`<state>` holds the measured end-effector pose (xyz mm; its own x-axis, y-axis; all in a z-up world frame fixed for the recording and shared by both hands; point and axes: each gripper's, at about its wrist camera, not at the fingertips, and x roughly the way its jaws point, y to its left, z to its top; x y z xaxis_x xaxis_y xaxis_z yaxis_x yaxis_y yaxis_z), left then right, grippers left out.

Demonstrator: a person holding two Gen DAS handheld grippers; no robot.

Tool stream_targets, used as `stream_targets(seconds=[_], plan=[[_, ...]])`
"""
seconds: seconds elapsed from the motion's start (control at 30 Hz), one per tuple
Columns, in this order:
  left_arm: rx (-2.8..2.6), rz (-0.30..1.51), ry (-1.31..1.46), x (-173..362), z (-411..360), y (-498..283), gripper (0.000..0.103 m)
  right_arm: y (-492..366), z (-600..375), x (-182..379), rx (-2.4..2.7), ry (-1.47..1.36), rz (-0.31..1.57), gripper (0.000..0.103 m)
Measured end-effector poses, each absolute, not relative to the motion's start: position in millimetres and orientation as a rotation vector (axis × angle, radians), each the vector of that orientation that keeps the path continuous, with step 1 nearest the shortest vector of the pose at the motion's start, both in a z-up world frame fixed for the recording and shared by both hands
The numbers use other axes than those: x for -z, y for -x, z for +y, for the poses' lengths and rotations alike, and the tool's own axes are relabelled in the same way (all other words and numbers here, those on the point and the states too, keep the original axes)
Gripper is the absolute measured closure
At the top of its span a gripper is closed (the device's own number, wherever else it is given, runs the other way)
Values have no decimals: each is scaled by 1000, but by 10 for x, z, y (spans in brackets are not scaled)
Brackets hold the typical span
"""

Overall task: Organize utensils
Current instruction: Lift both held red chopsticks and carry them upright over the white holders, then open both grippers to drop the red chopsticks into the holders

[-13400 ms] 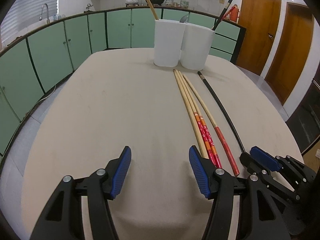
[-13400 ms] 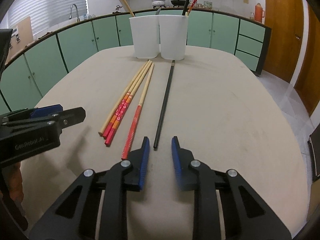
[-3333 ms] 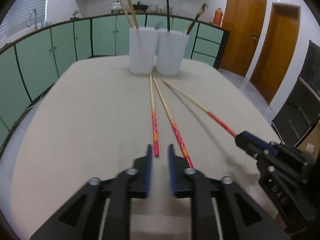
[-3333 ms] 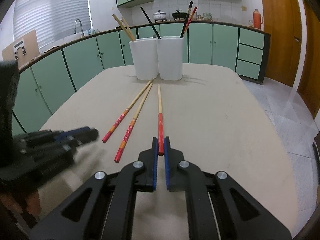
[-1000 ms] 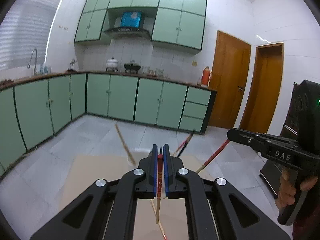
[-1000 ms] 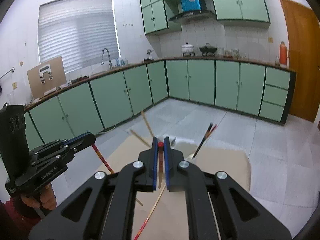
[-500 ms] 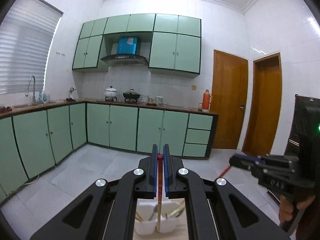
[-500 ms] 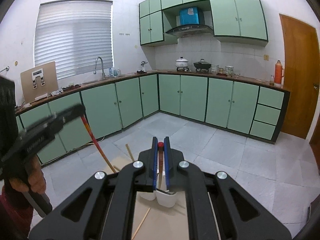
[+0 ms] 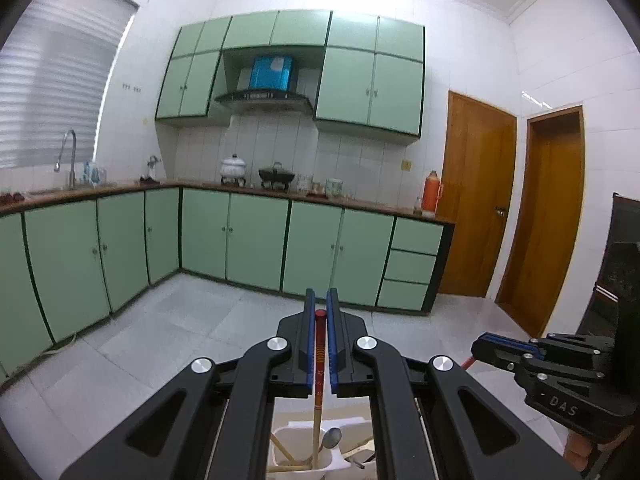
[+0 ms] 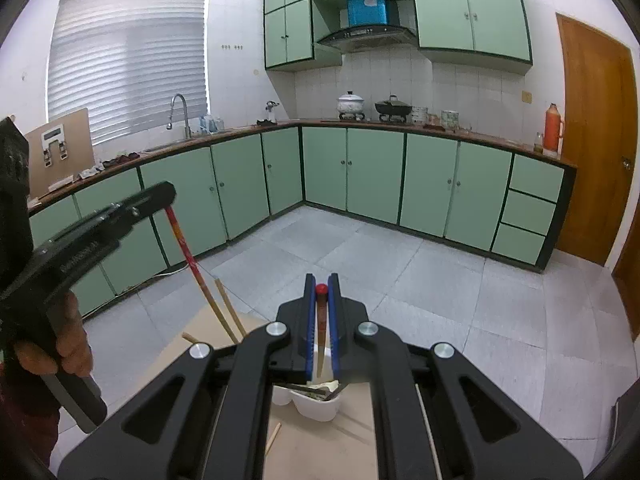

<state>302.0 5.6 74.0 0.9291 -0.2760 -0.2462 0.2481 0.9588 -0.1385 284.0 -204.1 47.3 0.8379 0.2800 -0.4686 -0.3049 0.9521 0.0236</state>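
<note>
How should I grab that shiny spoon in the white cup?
Pinch its rounded end, coming straight down from above. The spoon stands in the white cup with that end poking up by the rim and the handle down inside, so the walls block a sideways reach. The left tool dangles a chopstick there, so I'd wait.
</note>
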Motion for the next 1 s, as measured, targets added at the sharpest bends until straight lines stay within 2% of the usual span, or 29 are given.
stream_targets(seconds=[0.4, 0.43, 0.47, 0.5, 0.53, 0.57, 0.7, 0.77, 0.83, 0.87, 1.0], plan=[[252, 434, 99, -108, 7, -3292, 97, -3033, -1879, 33, -326, 49, 609, 96], [250, 439, 100, -94, 17, -3284, 92, -3005, -1876, 34, -323, 49, 606, 96], [251, 444, 103, -84, 32, -3257, 88, -2974, -1885, 31, -319, 47, 601, 92], [249, 442, 107, -83, 50, -3217, 78, -2950, -1901, 18, -316, 42, 594, 88], [247, 437, 108, -88, 64, -3178, 72, -2921, -1920, -6, -308, 35, 584, 78], [245, 432, 108, -100, 79, -3126, 70, -2863, -1951, -34, -293, 27, 564, 69], [241, 404, 104, -167, 125, -2901, 57, -2614, -2059, -136, -251, 29, 493, 52], [243, 381, 99, -208, 140, -2737, 52, -2430, -2099, -169, -222, 37, 450, 37], [244, 362, 89, -231, 156, -2553, 45, -2298, -2151, -177, -209, 41, 420, 30], [240, 359, 87, -230, 168, -2464, 43, -2195, -2161, -173, -202, 43, 405, 26], [236, 368, 84, -133, 203, -2160, 39, -1882, -2213, -73, -188, 51, 381, 18]])
